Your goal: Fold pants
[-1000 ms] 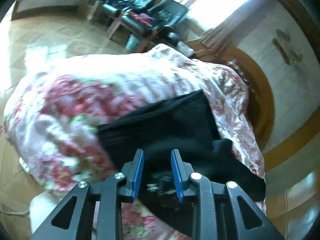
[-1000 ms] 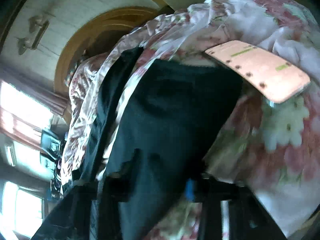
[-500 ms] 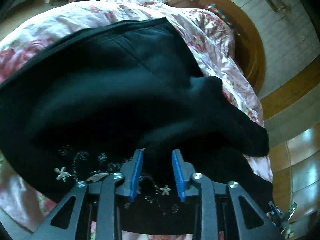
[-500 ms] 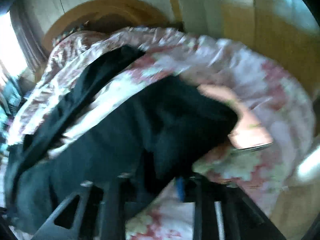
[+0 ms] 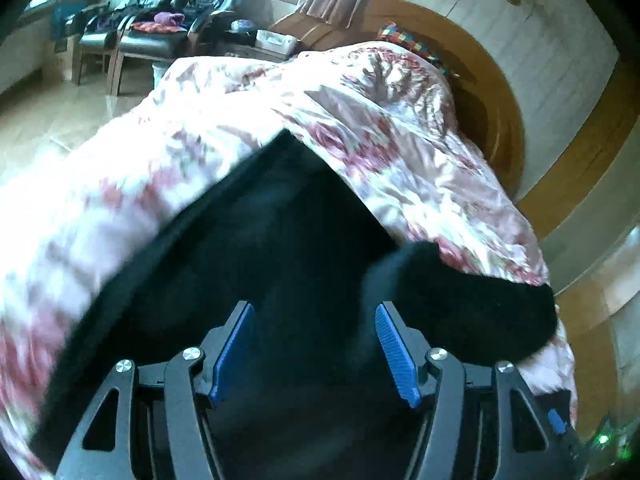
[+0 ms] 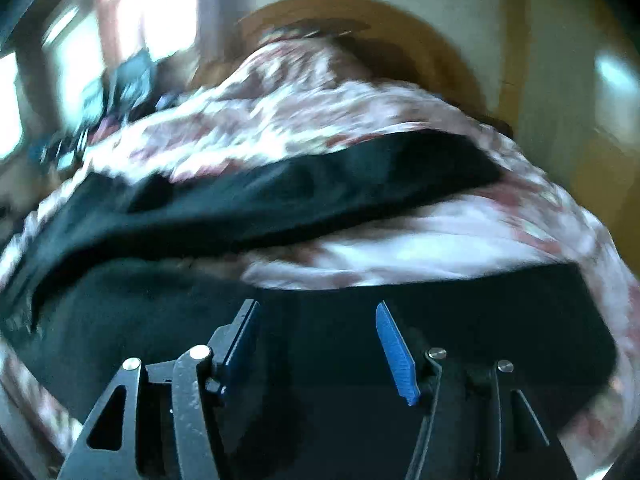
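Note:
Black pants (image 5: 288, 232) lie folded on a pink floral quilt (image 5: 360, 112). In the left wrist view my left gripper (image 5: 314, 312) is open just above the dark cloth, nothing between its blue pads (image 5: 236, 344). A rounded black fold (image 5: 472, 304) bulges at the right by the quilt's edge. In the right wrist view, which is blurred, my right gripper (image 6: 316, 312) is open above the pants (image 6: 460, 328); another black stretch (image 6: 280, 196) runs across the quilt (image 6: 400, 236) behind.
A curved wooden headboard (image 5: 492, 92) stands behind the quilt. Dark chairs (image 5: 160, 20) with clothes stand at the far left on a tiled floor (image 5: 48, 112). A wooden wall band (image 5: 580, 168) runs at the right.
Both grippers have opened and let go of the pants. The left gripper has drawn back, so more quilt shows. The right view has swung round and the pink card is out of sight.

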Available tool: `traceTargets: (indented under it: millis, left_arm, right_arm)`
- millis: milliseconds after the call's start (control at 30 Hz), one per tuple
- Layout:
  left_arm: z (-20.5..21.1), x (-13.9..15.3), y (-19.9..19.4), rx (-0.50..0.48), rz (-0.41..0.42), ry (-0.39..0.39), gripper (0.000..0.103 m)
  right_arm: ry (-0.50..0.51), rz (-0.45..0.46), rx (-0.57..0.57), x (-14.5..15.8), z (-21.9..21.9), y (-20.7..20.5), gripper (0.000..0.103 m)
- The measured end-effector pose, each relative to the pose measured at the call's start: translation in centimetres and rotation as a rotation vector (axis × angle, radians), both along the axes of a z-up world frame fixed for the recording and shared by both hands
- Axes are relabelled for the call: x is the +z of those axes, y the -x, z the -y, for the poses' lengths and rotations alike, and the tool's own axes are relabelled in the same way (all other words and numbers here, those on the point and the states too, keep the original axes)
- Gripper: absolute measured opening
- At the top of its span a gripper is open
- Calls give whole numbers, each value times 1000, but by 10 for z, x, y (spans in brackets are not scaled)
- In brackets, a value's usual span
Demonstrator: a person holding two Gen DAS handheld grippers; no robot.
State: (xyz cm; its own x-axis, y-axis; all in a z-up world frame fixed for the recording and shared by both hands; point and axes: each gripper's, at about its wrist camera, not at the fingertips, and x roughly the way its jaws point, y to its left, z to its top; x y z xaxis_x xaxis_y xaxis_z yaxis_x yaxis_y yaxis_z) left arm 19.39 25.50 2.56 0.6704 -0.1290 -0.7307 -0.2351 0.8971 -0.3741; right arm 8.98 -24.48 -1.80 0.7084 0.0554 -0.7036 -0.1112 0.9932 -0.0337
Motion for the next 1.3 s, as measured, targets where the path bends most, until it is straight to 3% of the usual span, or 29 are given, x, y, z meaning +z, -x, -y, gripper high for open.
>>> traceTargets:
  millis: [67,100,300,467,733,800,867,933,1100,1300]
  left_arm:
    - [-14,-1,-25,17,-29,-15,64]
    - [-19,-2,-32,23,-35,-24,64]
    - [-34,-8,-96,21,-55,-186,63]
    - [-33,-11,-149,-17,-75,-291,63]
    - [-47,-39,-201,31,-123,-255,62]
    - [-43,-45,-202,40,-140,-251,45]
    - [-37,-48,-198,56,-158,-304,17]
    - [-32,-43,-191,47,-138,-316,8]
    - [-31,-7,-153,30,8,-225,6]
    - [-30,38,-63,-28,197,-80,6]
  right_arm:
    - [37,-18,-38,-16,-9,-16,83]
    - [40,-18,-49,-21,-13,-16,85]
    - [-108,-51,-103,-47,2,-29,88]
    - [-116,-11,-94,-57,-1,-26,91]
    - [-112,-17,-92,-63,-2,-30,95]
    - [-109,-17,-93,-64,-4,-31,96]
    - [-110,-20,-92,-66,-4,-32,97]
    - [-117,-22,-92,-67,-3,-33,97]
    - [-121,-15,-93,-68,-3,-32,97]
    - [-121,-16,-93,-68,-4,-32,97]
